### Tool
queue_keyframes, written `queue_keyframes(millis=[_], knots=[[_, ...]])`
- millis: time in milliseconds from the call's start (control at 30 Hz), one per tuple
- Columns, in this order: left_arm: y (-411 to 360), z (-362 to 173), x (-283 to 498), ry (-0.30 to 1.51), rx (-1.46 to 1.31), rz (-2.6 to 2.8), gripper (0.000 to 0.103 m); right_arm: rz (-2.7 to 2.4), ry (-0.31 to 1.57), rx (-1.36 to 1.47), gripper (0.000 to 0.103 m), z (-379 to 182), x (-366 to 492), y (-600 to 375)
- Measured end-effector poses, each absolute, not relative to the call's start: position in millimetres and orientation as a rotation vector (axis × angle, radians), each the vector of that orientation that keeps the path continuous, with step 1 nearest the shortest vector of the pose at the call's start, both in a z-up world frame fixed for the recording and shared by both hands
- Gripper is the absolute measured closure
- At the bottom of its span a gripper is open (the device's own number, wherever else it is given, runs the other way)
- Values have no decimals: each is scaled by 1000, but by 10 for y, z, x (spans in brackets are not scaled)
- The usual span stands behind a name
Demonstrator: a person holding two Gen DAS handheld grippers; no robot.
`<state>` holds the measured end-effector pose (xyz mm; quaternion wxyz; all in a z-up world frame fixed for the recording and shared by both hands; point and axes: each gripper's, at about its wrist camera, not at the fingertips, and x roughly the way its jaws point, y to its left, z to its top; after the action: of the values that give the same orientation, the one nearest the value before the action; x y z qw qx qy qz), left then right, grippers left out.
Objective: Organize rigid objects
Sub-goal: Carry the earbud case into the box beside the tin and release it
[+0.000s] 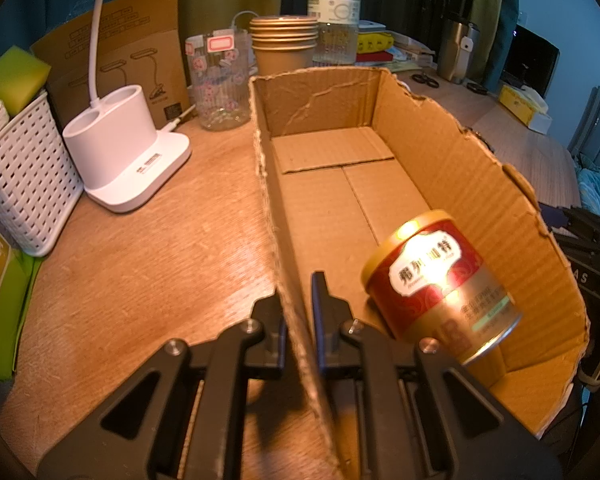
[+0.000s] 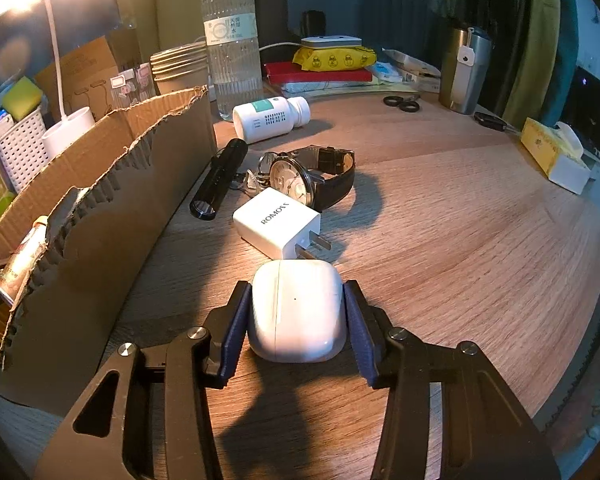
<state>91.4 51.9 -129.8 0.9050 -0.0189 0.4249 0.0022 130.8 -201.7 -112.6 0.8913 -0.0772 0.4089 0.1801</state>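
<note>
My left gripper [image 1: 298,300] is shut on the left wall of an open cardboard box [image 1: 284,248], one finger on each side of it. A red and gold tin [image 1: 440,284] lies tilted inside the box near its front right. My right gripper [image 2: 296,308] has its pads against both sides of a white earbuds case [image 2: 298,310] resting on the wooden table. Beyond the case lie a white ROMOSS charger [image 2: 278,224], a wristwatch [image 2: 312,176], a black flashlight [image 2: 220,180] and a white pill bottle [image 2: 270,118]. The box's outer wall [image 2: 100,240] stands left of the right gripper.
Left of the box stand a white lamp base [image 1: 128,148], a white basket [image 1: 24,176], a glass jar [image 1: 218,80], paper cups [image 1: 284,42] and a water bottle [image 1: 334,12]. At the right are a steel tumbler [image 2: 464,70], scissors [image 2: 402,103] and a tissue box [image 2: 556,154].
</note>
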Motion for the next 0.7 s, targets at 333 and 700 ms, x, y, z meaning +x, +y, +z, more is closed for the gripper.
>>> queue_keyframes(millis=[333, 700], knots=[[518, -1303, 916, 878, -39, 5, 93, 396, 821, -146, 54, -995, 1225, -1985], [517, -1298, 912, 878, -39, 5, 93, 421, 775, -147, 54, -794, 1134, -1925]])
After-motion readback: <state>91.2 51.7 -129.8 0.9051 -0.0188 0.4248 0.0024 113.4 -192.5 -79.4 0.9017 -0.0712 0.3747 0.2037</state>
